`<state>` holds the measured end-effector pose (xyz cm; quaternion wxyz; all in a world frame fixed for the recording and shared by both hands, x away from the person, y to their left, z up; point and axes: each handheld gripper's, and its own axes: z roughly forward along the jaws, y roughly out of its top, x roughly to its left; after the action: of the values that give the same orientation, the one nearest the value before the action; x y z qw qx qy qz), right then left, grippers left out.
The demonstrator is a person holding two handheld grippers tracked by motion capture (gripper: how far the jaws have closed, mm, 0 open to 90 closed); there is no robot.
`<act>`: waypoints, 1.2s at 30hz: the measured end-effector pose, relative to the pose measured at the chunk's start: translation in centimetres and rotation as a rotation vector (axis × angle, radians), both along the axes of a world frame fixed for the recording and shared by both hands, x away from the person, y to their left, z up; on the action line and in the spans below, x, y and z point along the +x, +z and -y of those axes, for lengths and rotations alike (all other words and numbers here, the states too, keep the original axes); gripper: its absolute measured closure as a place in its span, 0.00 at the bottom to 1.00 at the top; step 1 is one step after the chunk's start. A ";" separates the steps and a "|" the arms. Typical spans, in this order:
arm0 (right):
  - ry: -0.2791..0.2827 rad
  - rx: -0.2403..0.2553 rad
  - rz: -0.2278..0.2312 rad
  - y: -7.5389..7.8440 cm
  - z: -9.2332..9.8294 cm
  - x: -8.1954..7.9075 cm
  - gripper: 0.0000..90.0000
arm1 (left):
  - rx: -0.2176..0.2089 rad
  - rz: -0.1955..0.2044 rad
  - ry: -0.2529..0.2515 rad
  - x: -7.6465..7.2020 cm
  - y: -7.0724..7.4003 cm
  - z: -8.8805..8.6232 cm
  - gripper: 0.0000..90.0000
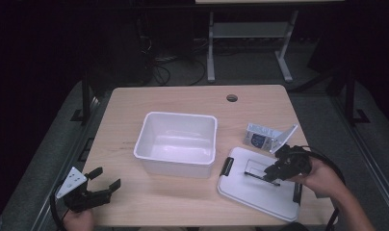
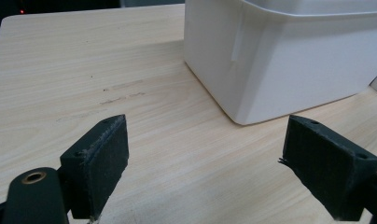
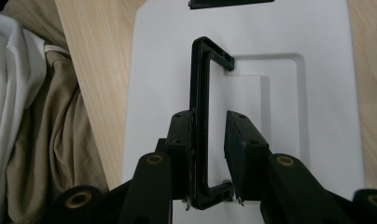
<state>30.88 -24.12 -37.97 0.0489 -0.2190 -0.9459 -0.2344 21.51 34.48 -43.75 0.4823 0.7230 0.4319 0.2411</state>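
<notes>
A: We start at the black handle of the white lid. It stands up out of its recess in the lid's top, and our right tongs straddle it: one jaw lies against the bar, the other stands a little off it, so the tongs are slightly spread and not pinching.

B: And where does the lid lie?

A: Flat on the bench, at its near right part, just right of the white tub. We count one lid with one handle and two black clips, one at its left end and one at its right end.

B: Any writing we can read?

A: A small box with an open flap sits just behind the lid; it bears a printed label, but the lettering is too small for us to read. The tub and the lid are plain.

B: Our other tongs?

A: The left tongs rest at the near left corner of the bench, spread wide with nothing between them, well apart from the tub. So we have one tub, one lid, one box, two tongs.
</notes>
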 end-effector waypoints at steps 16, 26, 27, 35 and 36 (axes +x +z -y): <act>-0.021 -0.007 0.042 1.4 0.5 0.2 0.77 | 0.000 0.000 -0.001 0.0 0.0 0.0 0.15; -0.043 -0.016 0.066 2.2 0.7 1.1 0.74 | 0.000 0.001 0.000 0.0 0.0 -0.1 0.15; -0.043 -0.015 0.067 2.3 0.7 1.2 0.73 | 0.000 0.001 0.001 0.0 0.0 0.0 0.15; -0.070 -0.031 0.084 2.9 0.8 2.2 0.69 | 0.001 0.002 0.002 0.1 0.0 -0.1 0.15; -0.072 -0.032 0.085 3.0 0.8 2.3 0.68 | 0.002 0.001 0.001 0.1 0.0 -0.1 0.15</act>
<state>33.19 -24.90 -34.98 -0.0031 -0.2436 -0.9423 -0.2296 21.57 34.58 -43.78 0.4817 0.7230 0.4320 0.2421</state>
